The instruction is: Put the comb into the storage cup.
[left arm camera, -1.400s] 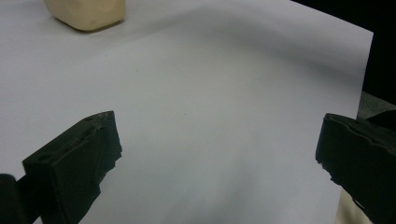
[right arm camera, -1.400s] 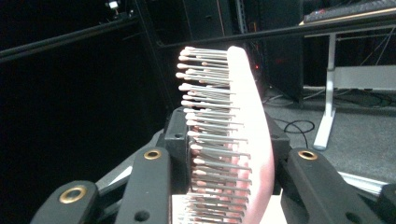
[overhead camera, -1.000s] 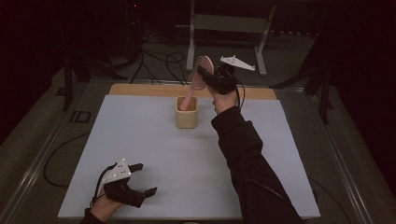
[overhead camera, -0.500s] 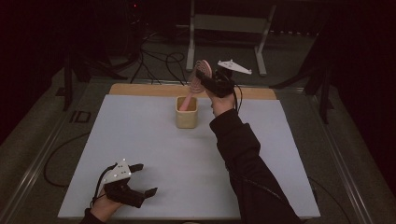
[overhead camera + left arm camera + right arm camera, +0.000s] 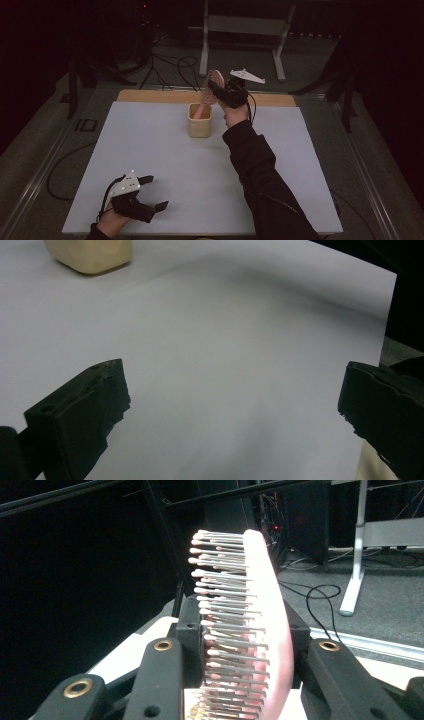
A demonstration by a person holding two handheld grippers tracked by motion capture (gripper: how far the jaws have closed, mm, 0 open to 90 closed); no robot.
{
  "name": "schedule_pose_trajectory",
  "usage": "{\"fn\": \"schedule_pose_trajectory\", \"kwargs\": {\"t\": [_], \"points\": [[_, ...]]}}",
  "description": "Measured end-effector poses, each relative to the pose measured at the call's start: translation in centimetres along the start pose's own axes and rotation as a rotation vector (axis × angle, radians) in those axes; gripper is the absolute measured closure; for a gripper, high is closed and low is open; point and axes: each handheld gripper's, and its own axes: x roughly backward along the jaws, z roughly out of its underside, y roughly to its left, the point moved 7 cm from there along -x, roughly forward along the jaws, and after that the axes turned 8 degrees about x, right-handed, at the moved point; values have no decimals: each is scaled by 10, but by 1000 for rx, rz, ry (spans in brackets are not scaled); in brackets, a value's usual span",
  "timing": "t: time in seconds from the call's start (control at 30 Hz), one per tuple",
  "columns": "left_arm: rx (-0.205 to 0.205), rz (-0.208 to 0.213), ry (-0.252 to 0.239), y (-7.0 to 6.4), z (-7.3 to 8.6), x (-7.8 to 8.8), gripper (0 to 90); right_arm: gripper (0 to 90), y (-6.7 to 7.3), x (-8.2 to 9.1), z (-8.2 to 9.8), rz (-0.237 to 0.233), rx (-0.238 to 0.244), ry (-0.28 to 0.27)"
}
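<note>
The right gripper [image 5: 216, 91] has sunk, lowering the pink hairbrush [image 5: 214, 84] handle-first into the cup [image 5: 199, 121]; jaws clenched on its head; light, stiff plastic, best held there; left gripper [image 5: 150, 192] released.

Right gripper [image 5: 216, 90] raised at the far side, arm stretched forward in a dark sleeve, jaws clamped (something pink between them). Left gripper [image 5: 152, 192] low at the near edge, jaws spread wide, nothing gripped.
</note>
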Motion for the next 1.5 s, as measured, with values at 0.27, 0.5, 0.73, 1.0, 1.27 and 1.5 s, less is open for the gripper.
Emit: {"fn": "schedule_pose_trajectory", "kwargs": {"t": [0.27,0.5,0.73,1.0,1.27,1.5], "points": [[2,0,-1,0,0,0,3,652,0,-4,6,1,-3,6],[-1,3,-3,0,0,1,3,652,2,-9,15,3,-5,23],[0,3,-3,0,0,0,3,652,1,-12,20,5,1,26],[1,6,-4,0,0,1,3,651,1,-18,32,9,3,42],[1,5,-4,0,0,0,3,649,-2,-20,40,5,-24,44],[1,7,-3,0,0,0,3,643,-6,-19,41,12,-40,49]]}}
